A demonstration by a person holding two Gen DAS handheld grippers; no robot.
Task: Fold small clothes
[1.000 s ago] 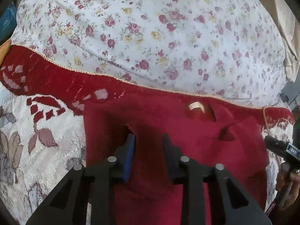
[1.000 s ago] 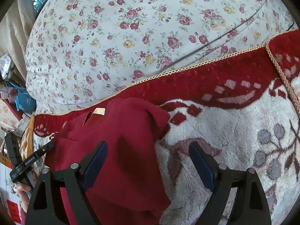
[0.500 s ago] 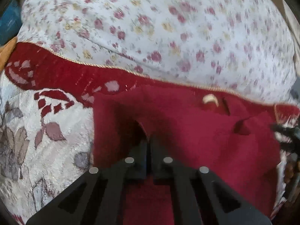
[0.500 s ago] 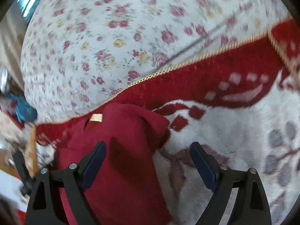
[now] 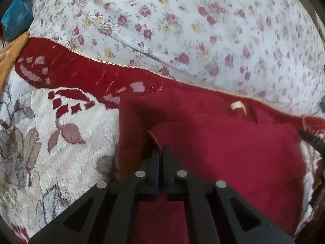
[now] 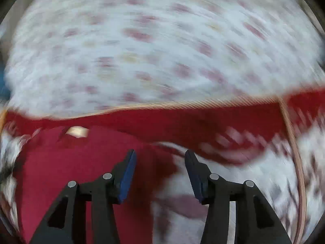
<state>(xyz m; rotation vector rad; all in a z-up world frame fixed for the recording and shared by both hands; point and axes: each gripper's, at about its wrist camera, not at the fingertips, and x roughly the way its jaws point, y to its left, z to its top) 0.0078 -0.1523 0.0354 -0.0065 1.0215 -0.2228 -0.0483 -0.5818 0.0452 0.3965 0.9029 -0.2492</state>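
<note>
Gripping: the left gripper (image 5: 161, 152) is clenched on a raised fold of the red garment (image 5: 233, 152); its two black fingers meet with the cloth edge pinched between their tips.
Left pose: pointed steeply downward and forward, its fingers reaching from the bottom of the left wrist view up to the garment's left part, where a curved hem rises just above the tips.
Right gripper (image 6: 160, 158): jaws closing, with a clear gap between the blue-lined pads; the garment's right edge (image 6: 158, 162) lies in that gap, and the pads are not pressing on it as far as can be seen.
Right pose: also angled downward, its left finger (image 6: 127, 172) over the red cloth and its right finger (image 6: 195, 172) over the pale blanket; the right wrist view is heavily smeared by motion.
Garment place: spread on a plush blanket (image 5: 61, 152), white with grey-pink leaves and a dark red border (image 5: 81, 71) trimmed in gold cord.
Garment detail: a pale neck label (image 5: 238, 105) shows near its far edge, close to the blanket's border.
Beyond: a floral sheet (image 5: 182, 30), white with small red and yellow roses, fills the far part of both views.
Far left: an orange cloth (image 5: 12, 50) and something blue (image 5: 16, 18) sit at the rim.
</note>
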